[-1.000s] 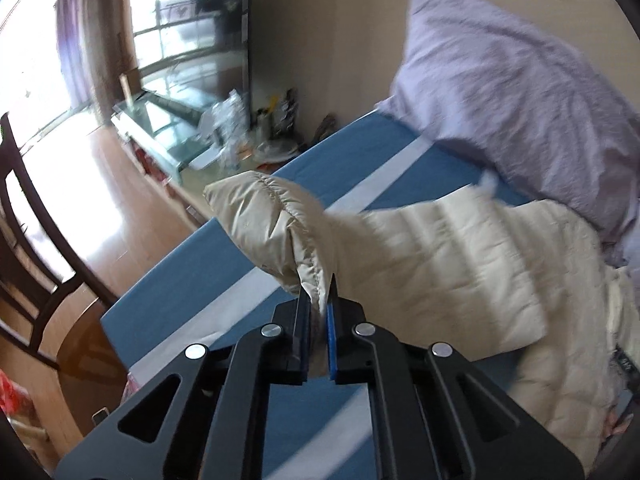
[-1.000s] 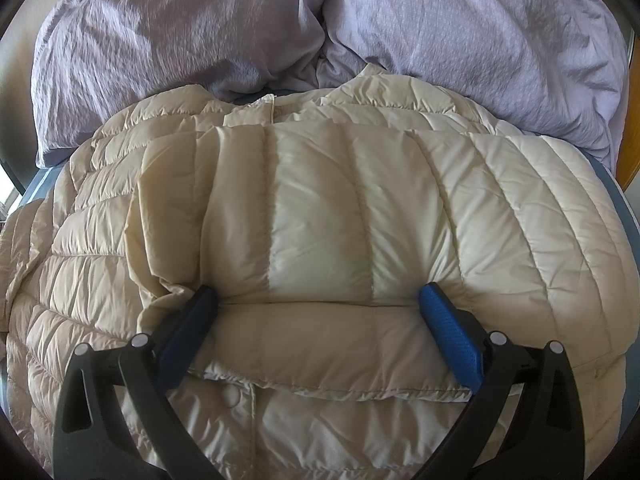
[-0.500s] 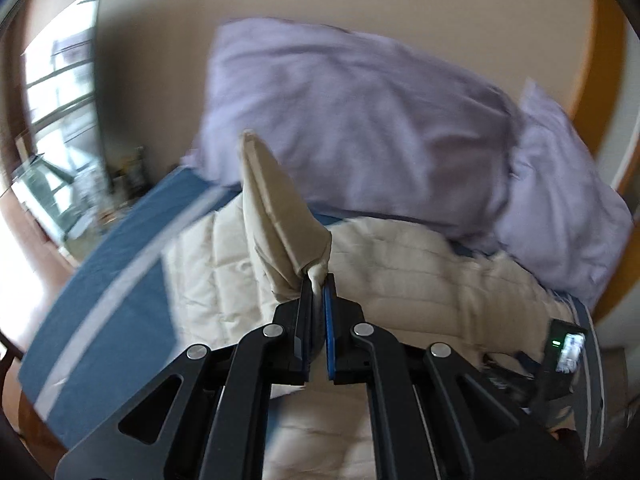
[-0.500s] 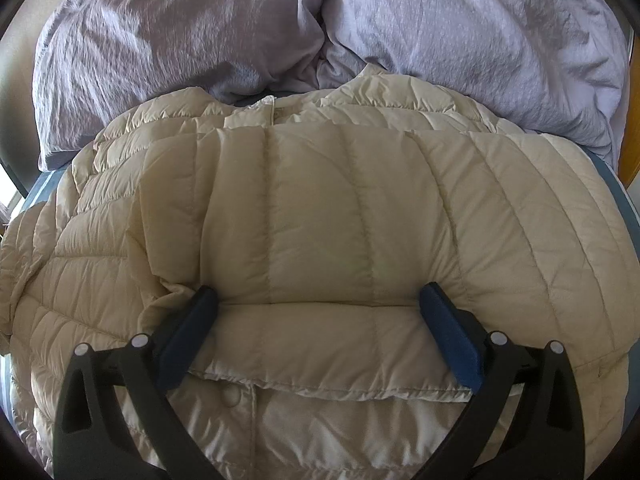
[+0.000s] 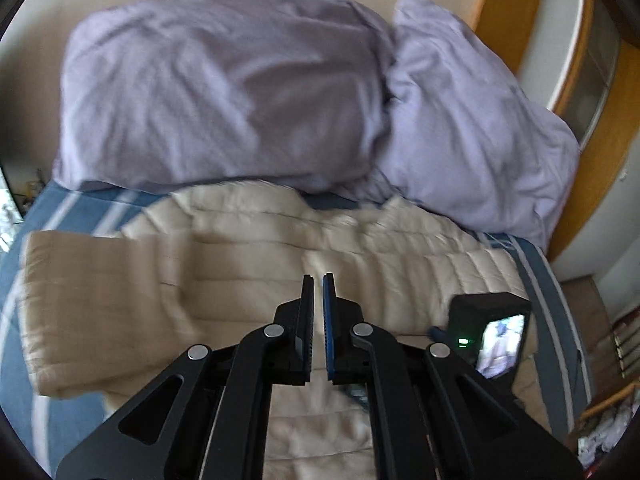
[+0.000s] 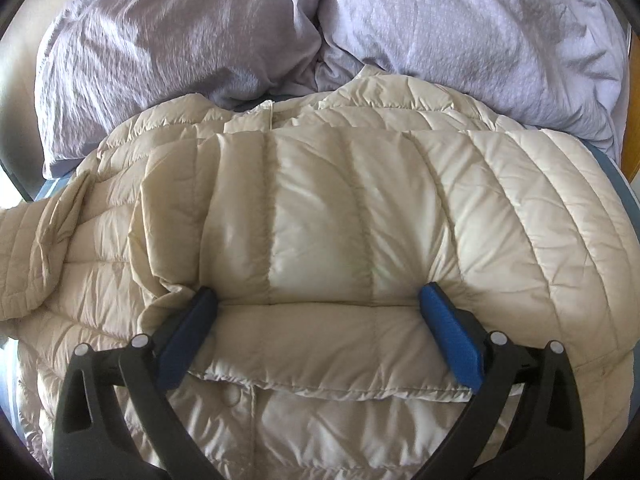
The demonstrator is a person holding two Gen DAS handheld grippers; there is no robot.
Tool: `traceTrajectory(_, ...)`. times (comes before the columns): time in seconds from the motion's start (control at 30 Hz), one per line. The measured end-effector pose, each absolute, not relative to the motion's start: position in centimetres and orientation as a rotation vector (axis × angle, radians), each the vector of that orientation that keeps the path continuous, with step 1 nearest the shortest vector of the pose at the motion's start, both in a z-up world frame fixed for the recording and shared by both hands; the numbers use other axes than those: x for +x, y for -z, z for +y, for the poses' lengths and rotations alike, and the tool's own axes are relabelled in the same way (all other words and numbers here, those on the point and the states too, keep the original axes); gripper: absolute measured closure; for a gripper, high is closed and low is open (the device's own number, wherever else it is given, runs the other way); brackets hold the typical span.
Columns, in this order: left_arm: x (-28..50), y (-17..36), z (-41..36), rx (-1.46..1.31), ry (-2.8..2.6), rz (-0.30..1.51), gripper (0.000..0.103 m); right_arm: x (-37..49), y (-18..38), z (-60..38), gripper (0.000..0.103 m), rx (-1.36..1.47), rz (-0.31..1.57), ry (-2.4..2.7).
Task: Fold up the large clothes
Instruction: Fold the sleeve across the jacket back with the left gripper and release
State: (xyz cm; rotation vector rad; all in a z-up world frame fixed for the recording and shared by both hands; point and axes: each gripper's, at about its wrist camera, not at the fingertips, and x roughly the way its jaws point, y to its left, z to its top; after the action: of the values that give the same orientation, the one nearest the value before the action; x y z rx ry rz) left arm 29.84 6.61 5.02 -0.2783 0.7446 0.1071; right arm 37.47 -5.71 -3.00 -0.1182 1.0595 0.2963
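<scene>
We find the cream quilted down jacket (image 6: 340,220) on the blue striped bed (image 5: 68,208). Left tongs (image 5: 318,280) closed, empty; right tongs (image 6: 320,300) spread, pressing the fold. Puffy filling may spring open if released.

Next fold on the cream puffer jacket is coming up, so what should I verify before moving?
1. Left gripper jaws shut, nothing between them: ok.
2. Right gripper jaws open, straddling the folded-over sleeve: ok.
3. Loose sleeve folded onto the body: not ok, it lies out sideways over the blue sheet.
4. Jacket collar clear of the pillows: not ok, it abuts them.
5. Hem lying flat: cannot tell, out of view.
</scene>
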Motion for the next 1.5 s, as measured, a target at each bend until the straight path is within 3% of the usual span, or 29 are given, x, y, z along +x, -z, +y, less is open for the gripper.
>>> traceTrajectory(0.17,30.7,-3.8,5.1,-0.25,-0.11,0.778,0.099,37.6,2.8,-6.0,0.002,-0.093,1.057,-0.303)
traceTrajectory(0.4,28.6,-2.9,10.9,-0.251,-0.283,0.825,0.097,37.6,2.8,-6.0,0.002,-0.093,1.057,-0.302)
traceTrajectory(0.5,27.7,-2.2,13.6,-0.227,-0.389,0.856,0.084,37.6,2.8,-6.0,0.002,-0.092,1.057,-0.303)
traceTrajectory(0.57,27.4,-1.6,14.8,-0.193,-0.448,0.873,0.061,37.6,2.8,-6.0,0.002,-0.093,1.057,-0.303)
traceTrajectory(0.63,27.2,-0.7,15.6,-0.136,-0.512,0.887,0.049,37.5,2.8,-6.0,0.002,-0.093,1.057,-0.303)
traceTrajectory(0.8,28.1,2.4,16.1,-0.033,-0.58,0.964,0.04,37.6,2.8,-6.0,0.002,-0.092,1.057,-0.304)
traceTrajectory(0.9,28.7,4.2,16.4,-0.033,-0.581,1.003,0.04,37.5,2.8,-6.0,0.002,-0.091,1.057,-0.305)
traceTrajectory(1.07,28.7,4.1,17.4,-0.15,-0.506,0.993,0.079,37.5,2.8,-6.0,0.002,-0.092,1.057,-0.305)
traceTrajectory(1.17,28.5,4.0,17.9,-0.234,-0.476,0.983,0.093,37.5,2.8,-6.0,0.002,-0.09,1.057,-0.306)
traceTrajectory(1.5,28.7,2.2,16.2,-0.334,-0.334,0.915,0.098,37.5,2.3,-6.4,0.002,-0.047,1.048,-0.312)
